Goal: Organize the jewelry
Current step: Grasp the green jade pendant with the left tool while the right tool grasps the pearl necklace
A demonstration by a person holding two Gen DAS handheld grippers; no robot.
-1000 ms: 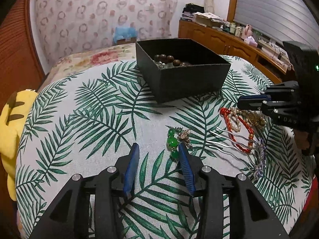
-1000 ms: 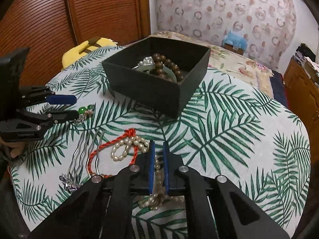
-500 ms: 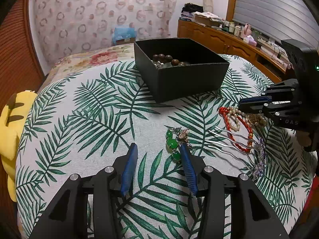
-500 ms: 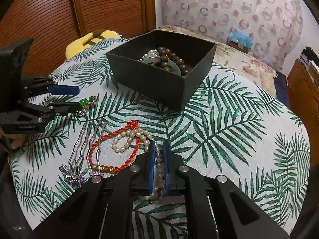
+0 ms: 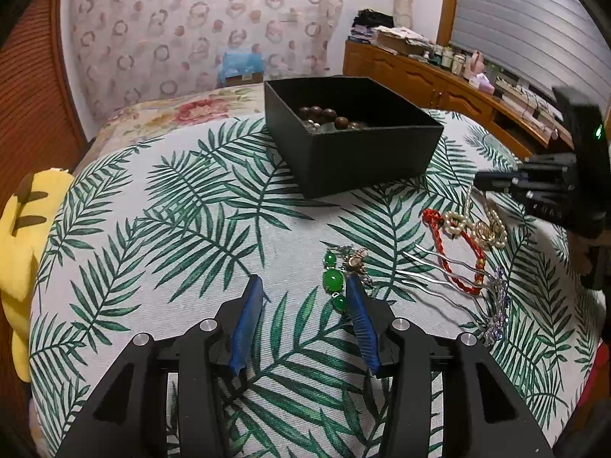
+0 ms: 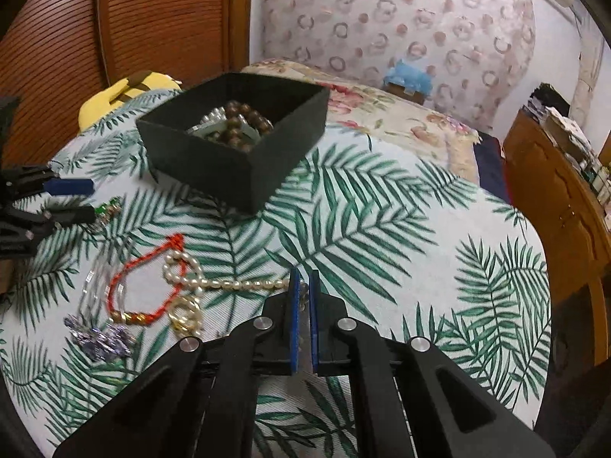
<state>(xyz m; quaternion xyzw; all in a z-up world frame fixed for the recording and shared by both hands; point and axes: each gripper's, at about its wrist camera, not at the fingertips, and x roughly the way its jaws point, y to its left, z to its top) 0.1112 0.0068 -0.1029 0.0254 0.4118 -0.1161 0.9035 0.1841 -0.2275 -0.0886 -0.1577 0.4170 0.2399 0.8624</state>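
Note:
My right gripper (image 6: 304,278) is pinching one end of the pearl necklace (image 6: 229,284), and its jaws are still closing on it. The strand runs taut to the left across the red cord bracelet (image 6: 126,278). The black box (image 6: 233,160) behind holds brown beads. My left gripper (image 5: 303,286) stands open low over the cloth. The green stone pendant (image 5: 333,278) lies just inside its right finger (image 5: 357,301), not pressed. In the left wrist view, the right gripper (image 5: 492,183) hovers over the pearls (image 5: 458,225), and the box (image 5: 362,160) stands beyond.
A silver hairpin (image 5: 439,274) with a purple ornament (image 5: 496,313) lies by the red cord (image 5: 454,267). A yellow plush toy (image 5: 23,236) sits at the left table edge. A flowered bed (image 6: 401,110) and a wooden cabinet (image 6: 553,191) stand beyond the leaf-print cloth (image 6: 382,229).
My right gripper has moved to the right and dragged the pearl strand out into a straight line, away from the red cord. The left gripper has stayed where it was.

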